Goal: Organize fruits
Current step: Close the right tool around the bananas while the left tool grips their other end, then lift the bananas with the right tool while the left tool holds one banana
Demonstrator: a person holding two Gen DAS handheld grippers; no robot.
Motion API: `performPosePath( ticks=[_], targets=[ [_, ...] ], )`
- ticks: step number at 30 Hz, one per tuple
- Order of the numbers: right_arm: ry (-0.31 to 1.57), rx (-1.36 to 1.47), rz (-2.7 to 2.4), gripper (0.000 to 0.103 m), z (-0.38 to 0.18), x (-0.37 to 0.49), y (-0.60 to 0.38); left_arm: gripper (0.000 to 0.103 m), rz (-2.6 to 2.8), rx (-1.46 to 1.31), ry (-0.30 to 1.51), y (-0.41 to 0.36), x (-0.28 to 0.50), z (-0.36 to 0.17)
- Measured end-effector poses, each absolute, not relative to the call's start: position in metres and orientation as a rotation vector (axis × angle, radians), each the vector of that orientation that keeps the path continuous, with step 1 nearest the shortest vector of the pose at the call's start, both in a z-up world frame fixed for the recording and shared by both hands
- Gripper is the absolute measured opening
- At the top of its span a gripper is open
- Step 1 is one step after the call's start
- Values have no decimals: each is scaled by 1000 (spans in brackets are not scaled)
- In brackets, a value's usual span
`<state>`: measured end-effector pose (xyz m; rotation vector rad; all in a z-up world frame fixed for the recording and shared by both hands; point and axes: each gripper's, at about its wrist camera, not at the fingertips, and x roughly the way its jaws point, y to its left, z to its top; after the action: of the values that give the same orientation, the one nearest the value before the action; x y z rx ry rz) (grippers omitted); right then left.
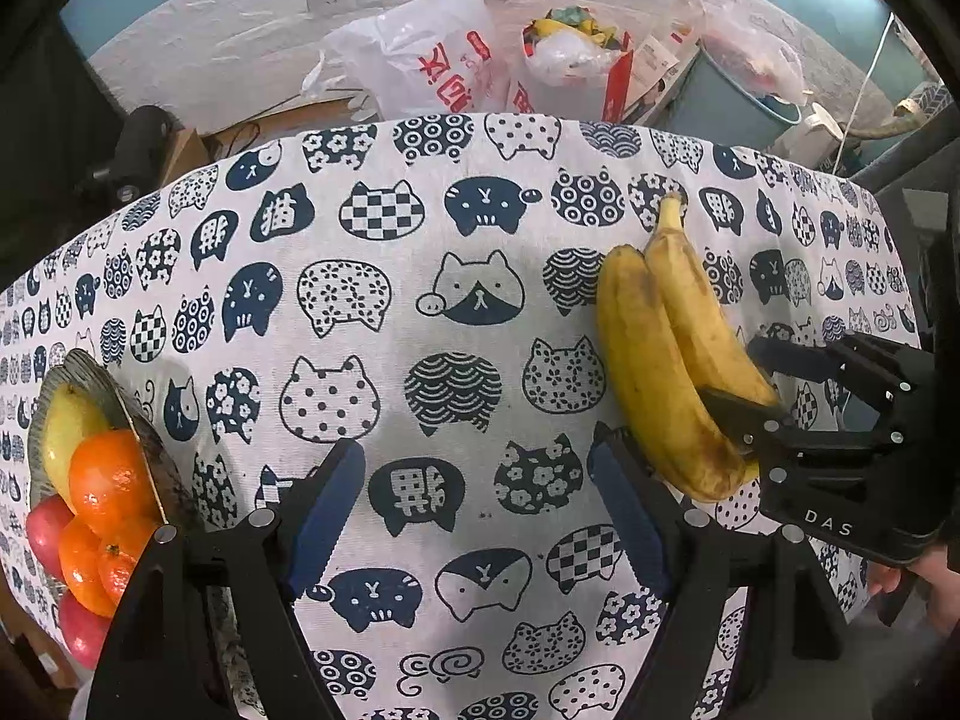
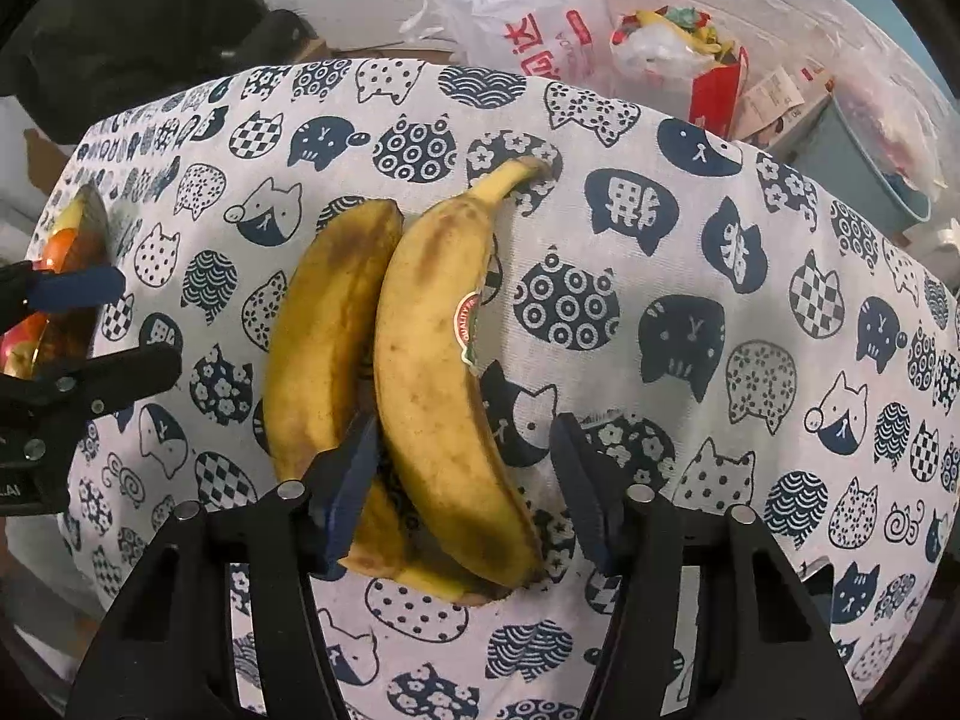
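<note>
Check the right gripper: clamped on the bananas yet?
Not yet: right gripper open around one banana, gap visible at its right pad.

plate (image 1: 129,414): at the table's left edge, its near part hidden behind the left gripper's (image 1: 477,510) finger, its left side cut by the picture's edge
red apples (image 1: 42,531): only partly seen, cut off at the frame's left
left banana (image 2: 312,348): lower end hidden behind the right gripper's (image 2: 465,480) left finger
plastic bags (image 1: 432,54): contents too jumbled to tell
hand (image 1: 927,588): only fingertips show
</note>
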<state>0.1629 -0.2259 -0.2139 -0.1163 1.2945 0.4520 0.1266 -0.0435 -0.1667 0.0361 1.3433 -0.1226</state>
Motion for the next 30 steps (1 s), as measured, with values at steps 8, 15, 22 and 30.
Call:
performPosePath(
  ticks=[8, 15, 22, 30],
  targets=[
    [1288, -105, 466, 37, -210, 157, -223, 81, -144, -5, 1362, -53, 125, -167],
    [1284, -114, 419, 28, -196, 138, -234, 82, -140, -39, 1381, -68, 131, -171],
    [1318, -16, 390, 28, -193, 128, -260, 87, -137, -94, 1399, -83, 138, -182],
    [1319, 84, 351, 30, -188, 126, -284, 87, -145, -165, 1410, -99, 146, -191]
  ],
)
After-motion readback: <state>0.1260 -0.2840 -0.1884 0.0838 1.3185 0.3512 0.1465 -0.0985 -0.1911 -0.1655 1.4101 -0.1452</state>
